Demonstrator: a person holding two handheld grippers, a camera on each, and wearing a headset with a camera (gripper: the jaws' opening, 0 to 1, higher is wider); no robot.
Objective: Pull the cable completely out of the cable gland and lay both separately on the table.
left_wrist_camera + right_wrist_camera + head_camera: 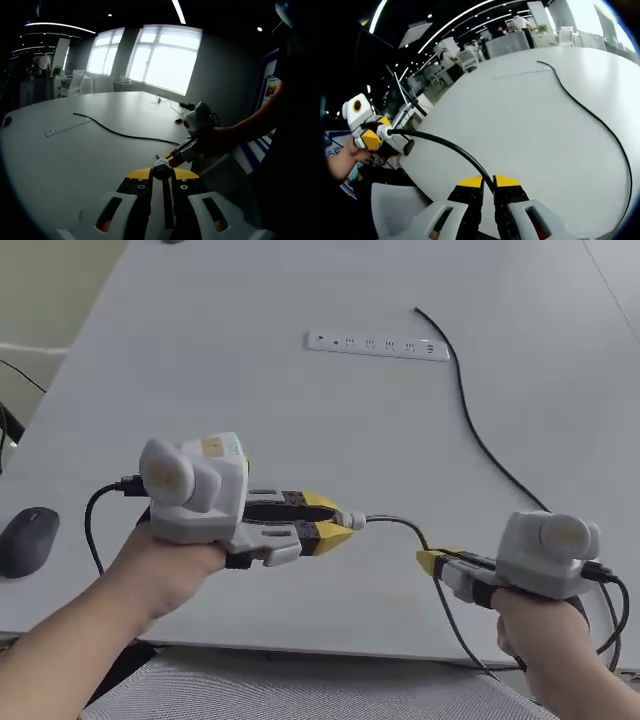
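Left tongs (338, 520): yellow tips pressed onto one white cable gland (353, 521), held in the air above the near edge of the surface (250, 390). In the left gripper view the gland (162, 168) sits between the tips of these tongs (162, 175), nose forward.

Gland axis: roughly level, in line with the left tongs and pointing toward the right tongs (430, 560).

Cable (395, 522), one, black: leaves the gland's nose, runs level, then curves down into the right tongs. The tail hangs below the surface's edge.

Right tongs (488, 181): pinched on the cable (445, 145), which arcs from there up to the gland (383, 131).

On the surface, well apart from both tongs:
- one white power strip (378, 345), far side
- one loose black cord (470, 420) trailing from the strip toward the right tongs
- one dark mouse (27, 540) at the left edge

Nothing lies between the two tongs but the cable.
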